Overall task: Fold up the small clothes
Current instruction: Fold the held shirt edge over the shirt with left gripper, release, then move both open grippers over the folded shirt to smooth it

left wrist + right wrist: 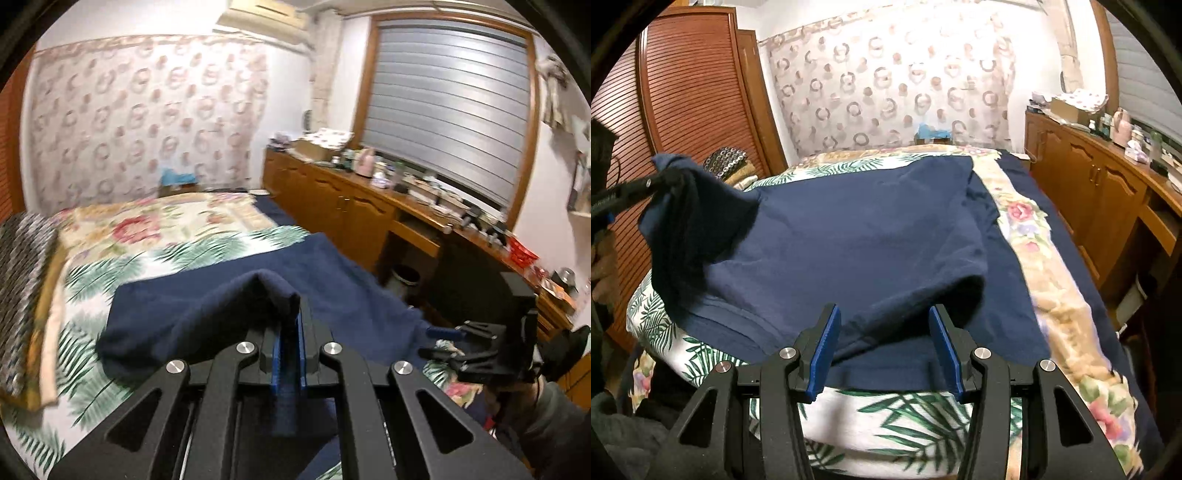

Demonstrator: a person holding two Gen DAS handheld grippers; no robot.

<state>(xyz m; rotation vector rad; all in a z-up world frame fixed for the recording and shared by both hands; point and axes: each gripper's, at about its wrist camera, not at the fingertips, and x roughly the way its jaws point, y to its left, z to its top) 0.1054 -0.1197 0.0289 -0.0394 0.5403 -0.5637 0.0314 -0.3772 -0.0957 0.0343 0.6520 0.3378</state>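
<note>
A navy blue garment (857, 236) lies spread on a leaf-print sheet on the bed (908, 417). My left gripper (291, 325) is shut on one corner of the navy garment (207, 317) and holds that corner lifted above the bed; in the right wrist view it shows at the far left (661, 181) with the cloth bunched in it. My right gripper (884, 343) is open, its blue pads either side of the garment's near hem, not gripping it. It also shows in the left wrist view (448, 343) at the right, beside the garment's edge.
A floral quilt (166, 221) covers the far part of the bed. A patterned pillow (22, 288) lies at the left. A wooden cabinet (332, 199) with clutter runs along the right wall. A slatted wooden wardrobe (690, 88) stands at the left.
</note>
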